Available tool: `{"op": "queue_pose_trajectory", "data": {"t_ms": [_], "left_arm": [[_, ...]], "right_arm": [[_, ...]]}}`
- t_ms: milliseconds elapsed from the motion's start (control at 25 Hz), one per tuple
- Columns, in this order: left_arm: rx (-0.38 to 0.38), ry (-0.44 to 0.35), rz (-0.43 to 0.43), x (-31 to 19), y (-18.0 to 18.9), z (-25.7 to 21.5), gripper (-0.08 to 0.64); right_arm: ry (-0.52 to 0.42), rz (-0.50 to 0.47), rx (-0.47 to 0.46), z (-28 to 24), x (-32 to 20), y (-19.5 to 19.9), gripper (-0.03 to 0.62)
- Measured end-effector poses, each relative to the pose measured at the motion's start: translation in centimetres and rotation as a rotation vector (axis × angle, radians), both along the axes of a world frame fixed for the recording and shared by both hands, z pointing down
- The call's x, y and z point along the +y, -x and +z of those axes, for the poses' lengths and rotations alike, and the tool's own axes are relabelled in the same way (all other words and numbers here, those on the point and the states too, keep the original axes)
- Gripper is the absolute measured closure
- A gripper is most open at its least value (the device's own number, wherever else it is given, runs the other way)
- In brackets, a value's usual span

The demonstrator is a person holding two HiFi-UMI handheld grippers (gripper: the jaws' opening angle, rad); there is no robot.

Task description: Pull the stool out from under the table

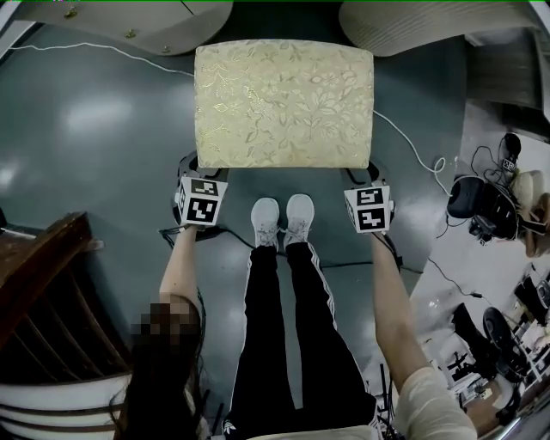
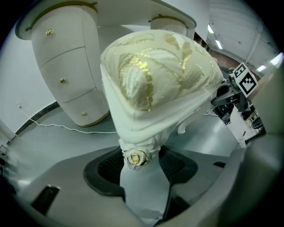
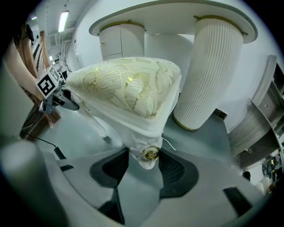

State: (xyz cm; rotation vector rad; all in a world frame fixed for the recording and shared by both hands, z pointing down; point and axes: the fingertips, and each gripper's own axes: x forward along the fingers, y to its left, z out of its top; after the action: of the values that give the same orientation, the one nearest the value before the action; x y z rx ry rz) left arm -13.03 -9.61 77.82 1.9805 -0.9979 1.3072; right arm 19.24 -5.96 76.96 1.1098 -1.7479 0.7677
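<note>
The stool (image 1: 284,103) with the gold flower cushion stands on the floor right in front of both grippers. Its long side runs from left to right, and its far edge is close to the table's drawer cabinet (image 1: 163,21) and ribbed round leg (image 1: 404,26). The left gripper (image 1: 193,168) squeezes the near left stool leg and the right gripper (image 1: 371,176) squeezes the near right one, each beside a little gold rose (image 2: 134,157). I think the pull must come straight back toward the person, and the white shoes (image 1: 282,219) just behind the stool are in the way.
</note>
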Motion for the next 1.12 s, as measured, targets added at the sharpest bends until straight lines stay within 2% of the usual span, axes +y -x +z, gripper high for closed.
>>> {"op": "queue_pose_trajectory", "data": {"t_ms": [320,920,1000,1120], "left_arm": [[-0.019,0.055,-0.008,0.2,0.2,-0.1,0.301],[-0.008,0.060,-0.019,0.4,0.0,0.1,0.301],[0.006,0.071,-0.059,0.5,0.2,0.1,0.301],[0.023,0.090,-0.188,1.2,1.3,0.2,0.287]], "right_arm": [[0.036,0.007,-0.006,0.0,0.3,0.1,0.367],[0.046,0.017,-0.006,-0.1,0.2,-0.1,0.362],[0.056,0.050,-0.051,-0.2,0.3,0.2,0.359],[0.062,0.104,-0.113,-0.7,0.6,0.5,0.290]]}}
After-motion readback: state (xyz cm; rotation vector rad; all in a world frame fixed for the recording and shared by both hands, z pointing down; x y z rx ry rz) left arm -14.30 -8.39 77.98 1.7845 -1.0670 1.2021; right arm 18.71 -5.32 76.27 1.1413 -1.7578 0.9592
